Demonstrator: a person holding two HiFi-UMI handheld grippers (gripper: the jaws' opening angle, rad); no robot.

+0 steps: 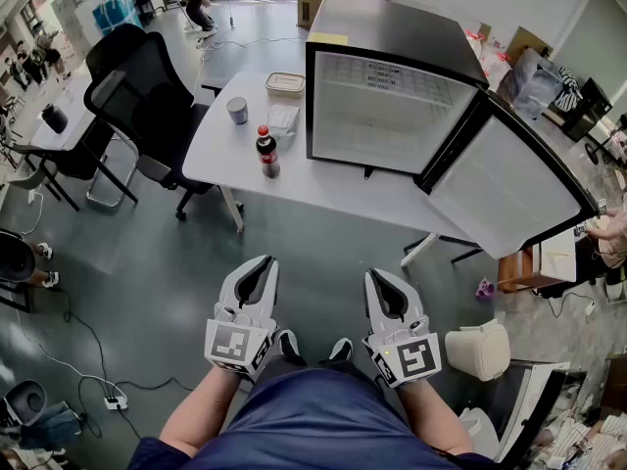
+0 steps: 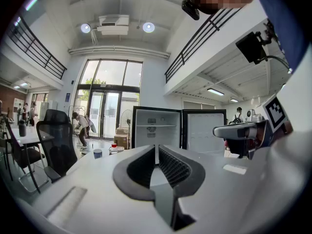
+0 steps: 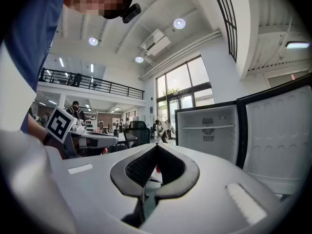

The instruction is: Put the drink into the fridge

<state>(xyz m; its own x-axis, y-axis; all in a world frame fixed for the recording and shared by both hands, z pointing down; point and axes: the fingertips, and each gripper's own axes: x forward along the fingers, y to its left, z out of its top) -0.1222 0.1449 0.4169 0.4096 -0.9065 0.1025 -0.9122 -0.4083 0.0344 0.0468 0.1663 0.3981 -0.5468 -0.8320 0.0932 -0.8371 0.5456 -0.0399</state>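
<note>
The drink is a dark cola bottle point(image 1: 266, 153) with a red cap, upright near the front edge of the white table point(image 1: 323, 179). To its right on the same table stands the black mini fridge point(image 1: 392, 96), its door point(image 1: 509, 189) swung wide and its white inside bare. Both grippers are held low, close to my body and well short of the table. My left gripper point(image 1: 262, 261) is shut with nothing in it, and so is my right gripper point(image 1: 376, 276). The left gripper view shows its shut tips point(image 2: 156, 147) with the fridge point(image 2: 156, 128) and the bottle's cap point(image 2: 114, 145) beyond.
A cup point(image 1: 237, 111) and a lidded food container point(image 1: 285, 83) sit behind the bottle. A black office chair point(image 1: 137, 96) stands left of the table. On the floor are a white bin point(image 1: 478, 349) at the right and cables point(image 1: 98, 380) at the left.
</note>
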